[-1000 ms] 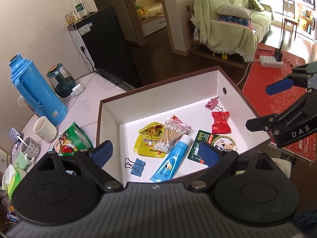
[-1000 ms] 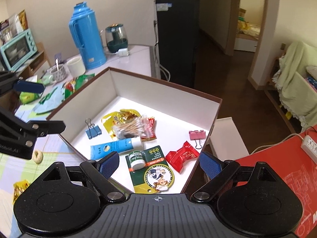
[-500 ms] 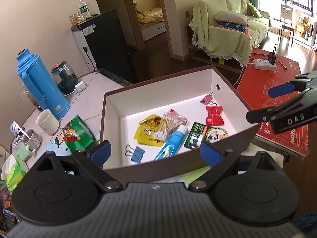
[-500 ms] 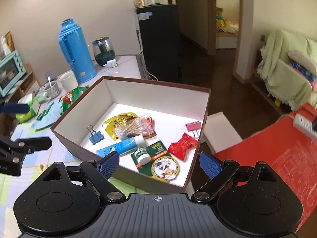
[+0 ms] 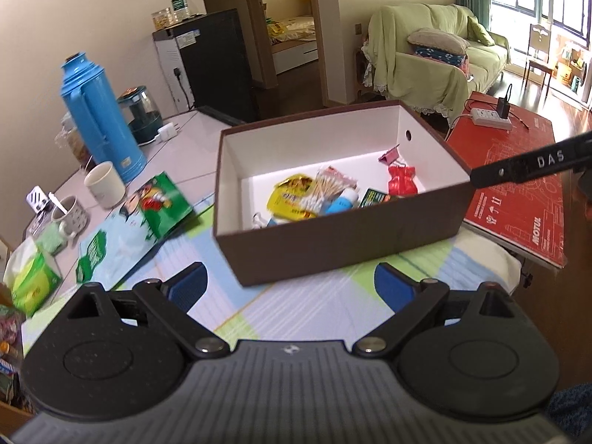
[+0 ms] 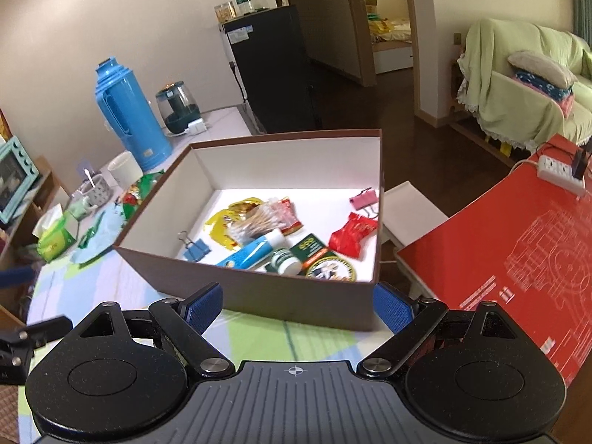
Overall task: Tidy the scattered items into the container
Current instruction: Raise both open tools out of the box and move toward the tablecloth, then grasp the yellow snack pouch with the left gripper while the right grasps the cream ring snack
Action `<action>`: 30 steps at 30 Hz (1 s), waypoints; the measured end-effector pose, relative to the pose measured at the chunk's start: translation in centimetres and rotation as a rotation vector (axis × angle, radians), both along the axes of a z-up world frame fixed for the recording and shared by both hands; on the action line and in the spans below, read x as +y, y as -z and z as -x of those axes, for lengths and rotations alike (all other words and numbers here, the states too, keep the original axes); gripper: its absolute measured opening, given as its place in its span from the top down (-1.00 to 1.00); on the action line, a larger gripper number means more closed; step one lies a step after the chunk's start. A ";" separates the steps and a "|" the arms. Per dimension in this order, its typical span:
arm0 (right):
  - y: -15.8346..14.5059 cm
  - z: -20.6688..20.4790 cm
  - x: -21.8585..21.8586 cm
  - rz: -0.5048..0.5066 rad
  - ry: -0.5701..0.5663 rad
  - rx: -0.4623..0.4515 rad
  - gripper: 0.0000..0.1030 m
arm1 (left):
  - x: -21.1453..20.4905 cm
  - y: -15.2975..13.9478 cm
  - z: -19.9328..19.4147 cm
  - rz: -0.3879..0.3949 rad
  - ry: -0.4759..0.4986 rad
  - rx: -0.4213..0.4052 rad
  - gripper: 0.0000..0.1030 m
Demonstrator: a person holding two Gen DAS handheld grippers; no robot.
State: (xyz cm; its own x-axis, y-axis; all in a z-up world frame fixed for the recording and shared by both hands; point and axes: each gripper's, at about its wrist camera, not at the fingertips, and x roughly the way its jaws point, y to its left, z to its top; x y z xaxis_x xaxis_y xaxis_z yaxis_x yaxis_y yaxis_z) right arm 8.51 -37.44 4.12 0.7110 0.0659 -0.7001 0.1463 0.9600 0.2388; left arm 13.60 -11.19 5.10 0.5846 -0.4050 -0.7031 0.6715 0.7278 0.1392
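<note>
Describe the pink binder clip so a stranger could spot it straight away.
Find the brown box with white inner walls on the checked tablecloth. Look on its floor toward the far right corner, just beyond the red candy wrapper. The pink binder clip lies there apart from the central pile, and it is pink, while the other clip, the blue binder clip, sits by the left wall.

Box (image 6: 296, 303): matt brown card outside, smooth white lining inside.
Red packet (image 6: 353, 235) and yellow packet (image 6: 222, 222): glossy crinkled foil or plastic film.
Cotton swabs (image 6: 259, 218): in a clear shiny bag.
Tube (image 6: 251, 251): smooth blue plastic, white cap.
Blue binder clip (image 6: 196, 249): painted metal, wire handles.
Tablecloth (image 5: 296, 307): matt checked cloth.
Flask (image 5: 98, 111): glossy blue plastic.
Cup (image 5: 104, 185): smooth white ceramic, by its look.
Gripper pads (image 6: 201, 309): finely textured blue rubber; arms are matt black plastic with bright metal rivets.
</note>
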 end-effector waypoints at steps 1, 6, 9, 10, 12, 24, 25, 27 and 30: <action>0.0 0.3 0.4 0.000 0.003 -0.004 -0.76 | 0.7 0.1 0.2 0.004 -0.005 0.002 -0.86; -0.4 1.5 2.3 -0.018 -0.013 -0.050 -0.76 | 4.4 1.1 1.1 0.017 -0.038 0.014 -0.86; -1.1 2.0 3.0 -0.055 -0.019 -0.076 -0.77 | 6.7 2.3 1.6 0.029 -0.054 0.040 -0.86; -1.4 2.3 3.2 -0.070 -0.021 -0.089 -0.77 | 7.5 2.8 1.7 0.032 -0.061 0.051 -0.86; -2.0 2.7 3.4 -0.098 -0.028 -0.119 -1.00 | 8.8 3.9 1.9 0.032 -0.085 0.082 -0.86; -1.0 1.3 6.1 -0.179 -0.079 -0.089 -1.00 | 13.2 9.5 3.3 -0.031 -0.152 0.186 -0.86; -0.6 1.0 6.7 -0.167 -0.096 -0.071 -1.00 | 13.3 10.0 3.4 -0.039 -0.148 0.188 -0.86; 0.0 0.2 7.8 -0.128 -0.134 -0.020 -1.00 | 13.4 10.8 3.7 -0.052 -0.141 0.193 -0.86; 0.9 -0.6 9.3 -0.051 -0.191 0.039 -1.00 | 13.8 12.0 3.9 -0.072 -0.135 0.201 -0.86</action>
